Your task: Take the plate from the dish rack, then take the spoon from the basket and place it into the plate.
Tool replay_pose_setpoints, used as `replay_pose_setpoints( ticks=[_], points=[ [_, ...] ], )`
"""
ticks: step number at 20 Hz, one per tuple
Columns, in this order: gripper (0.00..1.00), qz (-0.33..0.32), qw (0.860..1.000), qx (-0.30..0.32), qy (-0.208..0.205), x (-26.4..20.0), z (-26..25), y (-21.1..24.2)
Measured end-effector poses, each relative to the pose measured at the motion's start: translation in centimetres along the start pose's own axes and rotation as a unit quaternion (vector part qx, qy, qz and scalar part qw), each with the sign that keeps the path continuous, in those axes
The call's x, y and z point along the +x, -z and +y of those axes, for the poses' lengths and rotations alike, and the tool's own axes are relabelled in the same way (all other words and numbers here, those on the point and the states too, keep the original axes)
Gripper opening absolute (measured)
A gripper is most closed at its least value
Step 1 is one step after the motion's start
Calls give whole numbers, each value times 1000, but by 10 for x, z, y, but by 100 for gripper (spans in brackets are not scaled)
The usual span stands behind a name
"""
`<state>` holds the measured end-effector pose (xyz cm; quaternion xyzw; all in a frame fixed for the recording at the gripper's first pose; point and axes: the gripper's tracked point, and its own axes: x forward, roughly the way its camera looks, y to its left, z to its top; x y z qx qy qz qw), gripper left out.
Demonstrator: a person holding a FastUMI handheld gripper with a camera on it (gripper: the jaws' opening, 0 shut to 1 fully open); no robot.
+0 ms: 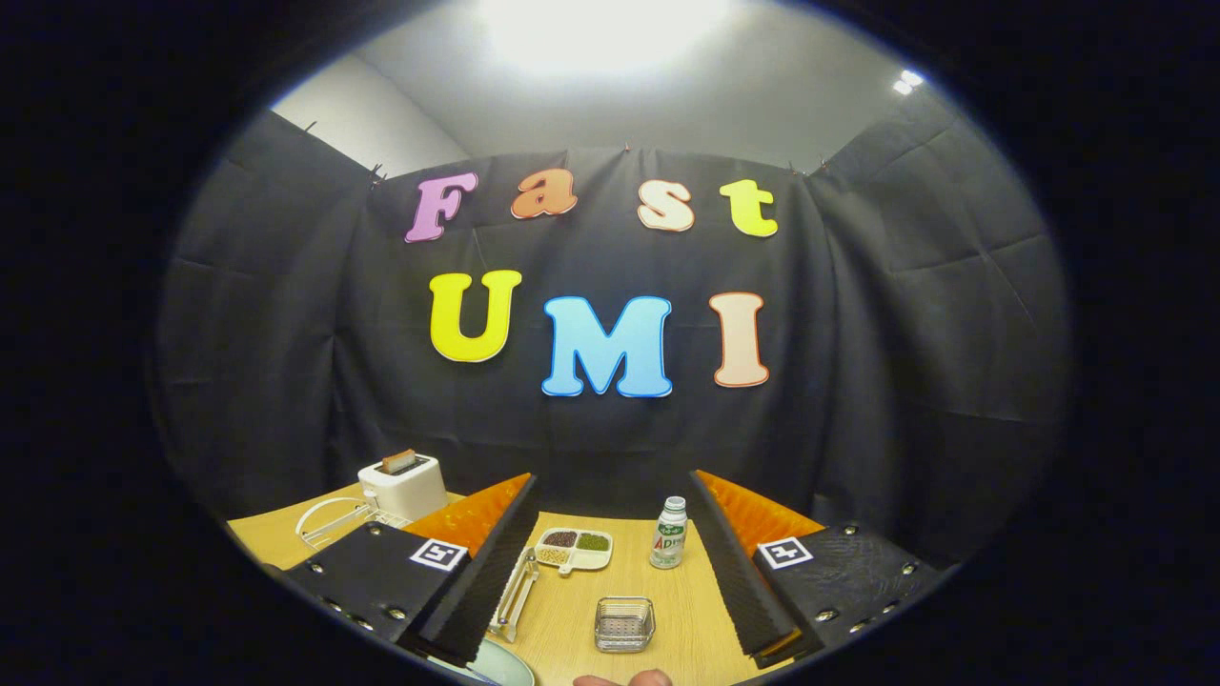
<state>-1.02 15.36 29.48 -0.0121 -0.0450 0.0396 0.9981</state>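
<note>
My gripper [613,486] is open, its two orange-backed fingers spread wide above a wooden table [677,610], with nothing held between them. A small clear mesh basket [624,624] stands on the table between the fingers, close in, and looks empty. Beside the left finger [477,572] lies a long metal utensil [515,593], likely the spoon, its near end towards a pale plate [503,667] whose rim shows under that finger. A white wire dish rack [329,519] stands beyond the left finger, partly hidden by it.
A white toaster [401,486] with a slice in it stands behind the rack. A divided white dish [575,548] of grains and a small bottle [669,534] sit mid-table ahead. A person's fingertips [624,678] show nearest me. The black cloth wall closes off the far side.
</note>
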Motion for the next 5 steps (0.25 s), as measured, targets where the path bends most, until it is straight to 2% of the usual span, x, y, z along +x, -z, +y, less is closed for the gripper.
replay_pose_setpoints(
  ticks=[5],
  points=[
    [95, 0, 1000, 12, -4, 2, -18, 10]
  ],
)
